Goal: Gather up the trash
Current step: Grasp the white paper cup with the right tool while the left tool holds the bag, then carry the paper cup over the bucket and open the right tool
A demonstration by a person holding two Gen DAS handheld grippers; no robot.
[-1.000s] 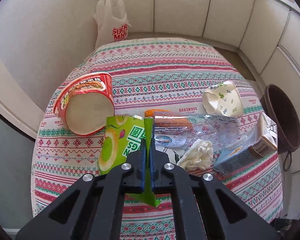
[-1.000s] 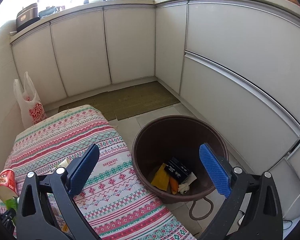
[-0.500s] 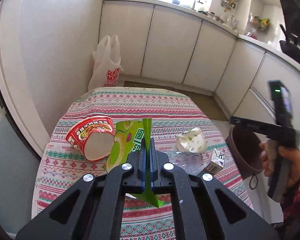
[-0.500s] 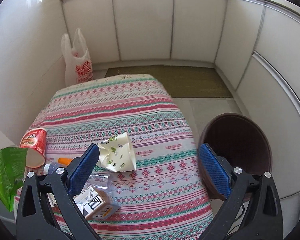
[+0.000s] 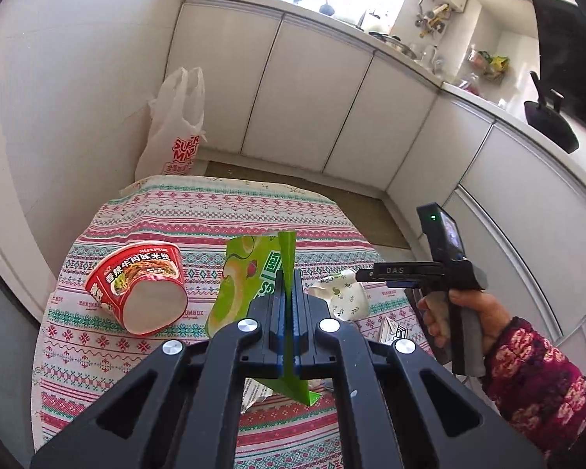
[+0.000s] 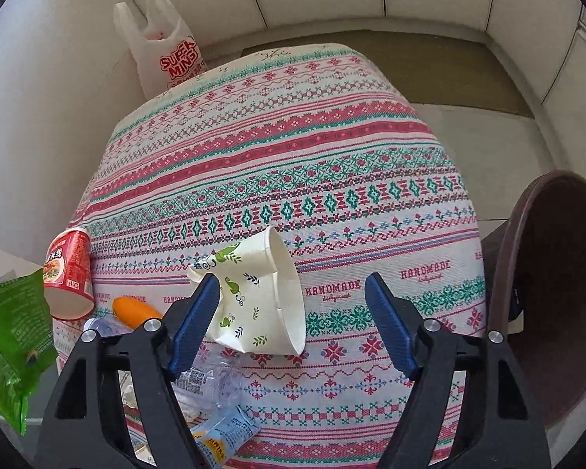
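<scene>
Left wrist view: left gripper (image 5: 289, 305) pinching flat green snack bag (image 5: 250, 277) above patterned tablecloth (image 5: 215, 219). Right wrist view alone: right gripper (image 6: 293, 320) spread wide, hovering over crumpled white paper cup (image 6: 259, 293), near brown round bin (image 6: 554, 273) at right.

"HANDMADE" on tablecloth (image 6: 371, 179); "SUPER MING" bag (image 6: 168, 54)
</scene>
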